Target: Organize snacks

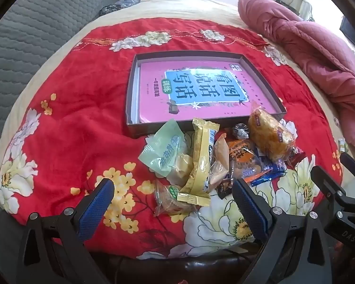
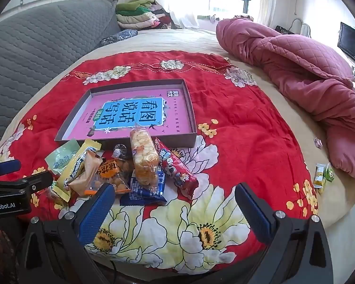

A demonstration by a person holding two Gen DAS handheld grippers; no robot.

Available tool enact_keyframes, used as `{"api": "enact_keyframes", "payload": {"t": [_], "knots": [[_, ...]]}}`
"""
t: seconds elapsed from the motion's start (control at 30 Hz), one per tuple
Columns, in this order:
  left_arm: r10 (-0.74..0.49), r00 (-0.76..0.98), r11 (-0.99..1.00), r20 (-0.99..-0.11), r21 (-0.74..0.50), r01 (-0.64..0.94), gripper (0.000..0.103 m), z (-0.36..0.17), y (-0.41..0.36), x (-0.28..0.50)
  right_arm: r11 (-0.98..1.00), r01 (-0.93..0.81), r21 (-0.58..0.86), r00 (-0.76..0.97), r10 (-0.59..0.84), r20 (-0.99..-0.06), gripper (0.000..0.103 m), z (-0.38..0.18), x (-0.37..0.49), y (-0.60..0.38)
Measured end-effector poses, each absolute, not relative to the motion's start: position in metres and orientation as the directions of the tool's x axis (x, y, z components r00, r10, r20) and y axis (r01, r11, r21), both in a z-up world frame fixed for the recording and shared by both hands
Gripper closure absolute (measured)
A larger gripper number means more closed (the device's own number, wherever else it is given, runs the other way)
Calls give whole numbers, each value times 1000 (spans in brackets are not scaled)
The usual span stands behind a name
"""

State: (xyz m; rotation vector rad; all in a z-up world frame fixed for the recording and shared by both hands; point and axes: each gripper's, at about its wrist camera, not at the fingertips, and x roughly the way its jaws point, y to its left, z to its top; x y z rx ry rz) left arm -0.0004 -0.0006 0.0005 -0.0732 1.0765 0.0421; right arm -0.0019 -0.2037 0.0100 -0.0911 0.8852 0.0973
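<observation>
Nearest, the left hand-held gripper (image 1: pixel 172 203) has its blue pads wide apart and holds nothing; it hangs over the near edge of the snacks (image 1: pixel 215 156). The right hand-held gripper (image 2: pixel 175 208) is also spread apart and empty, over a big flower of the red cloth (image 2: pixel 248 123). The snacks lie in one pile on this cloth, just before the box (image 1: pixel 130 94): a green pack (image 1: pixel 163 151) at the left, a yellow bar (image 1: pixel 201 161) beside it, a rice cake (image 2: pixel 144 156) on top. In the box lies a pink book (image 1: pixel 201 90). At the far right is a pink quilt (image 2: pixel 295 71).
</observation>
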Motion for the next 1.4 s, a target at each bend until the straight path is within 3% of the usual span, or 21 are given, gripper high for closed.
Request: {"api": "enact_keyframes", "payload": {"t": [1.4], "knots": [[-25,445,994,-895,-71,-87,3,3,9,-1,983,-178,-51,666,82,-741,1,23,-10,-193]]}}
